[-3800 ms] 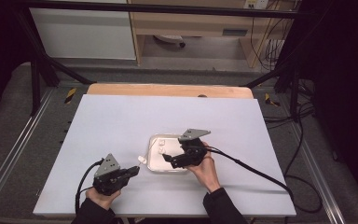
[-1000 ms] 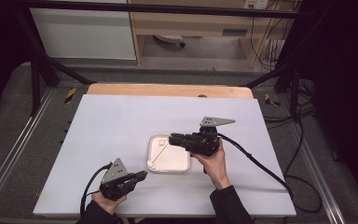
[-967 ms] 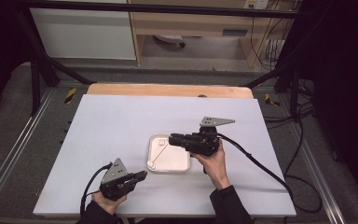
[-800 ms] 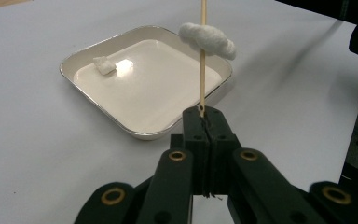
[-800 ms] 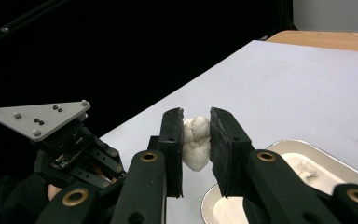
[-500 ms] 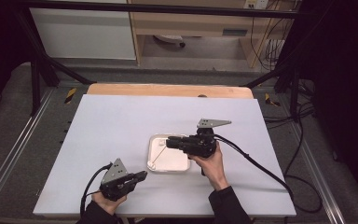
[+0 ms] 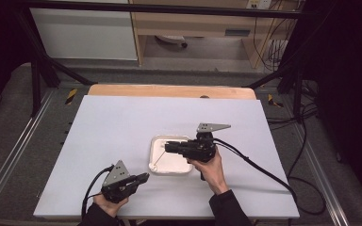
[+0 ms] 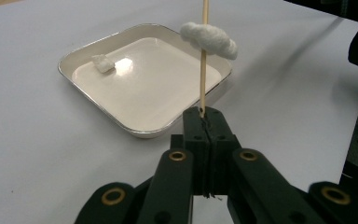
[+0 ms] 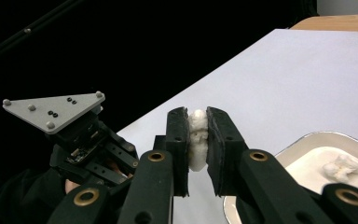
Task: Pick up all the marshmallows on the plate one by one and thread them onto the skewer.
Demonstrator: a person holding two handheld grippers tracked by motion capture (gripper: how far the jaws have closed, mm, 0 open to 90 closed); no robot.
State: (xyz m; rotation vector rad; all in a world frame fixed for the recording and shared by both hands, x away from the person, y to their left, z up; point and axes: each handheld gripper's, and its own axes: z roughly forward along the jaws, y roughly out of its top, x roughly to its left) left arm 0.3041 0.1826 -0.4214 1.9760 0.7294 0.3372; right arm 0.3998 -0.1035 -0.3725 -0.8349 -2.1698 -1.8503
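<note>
Two grippers are at work over a white table (image 7: pixel 122 127), and three soft white lumps, probably marshmallows, are in play. The left gripper (image 8: pixel 204 119) has its jaws pressed together on the lower end of a thin wooden skewer (image 8: pixel 203 70), which rises from the jaws with one marshmallow (image 8: pixel 209 38) already threaded on, well up the stick. In the high view this gripper sits near the table's front edge, with the skewer slanting toward the tray. The right gripper (image 9: pixel 197 140) is pinching a second marshmallow (image 9: pixel 197 137) between its jaws; the lump bulges slightly above and below them, so it plainly gives under pressure. In the high view this gripper hovers over the right side of the square white tray (image 7: pixel 154 143). A third marshmallow (image 8: pixel 103 63) lies loose in a corner of the tray.

These lumps look very light and spongy, so a gentle squeeze across the middle should hold one; a hard clamp would likely flatten it and make piercing through the centre awkward. The skewer is stiff but slim and would probably snap or pivot if loaded sideways, so the hold low on the stick seems sensible, with any push kept along its length. The tray's glossy surface looks slippery, so the loose piece may skid when nudged.
</note>
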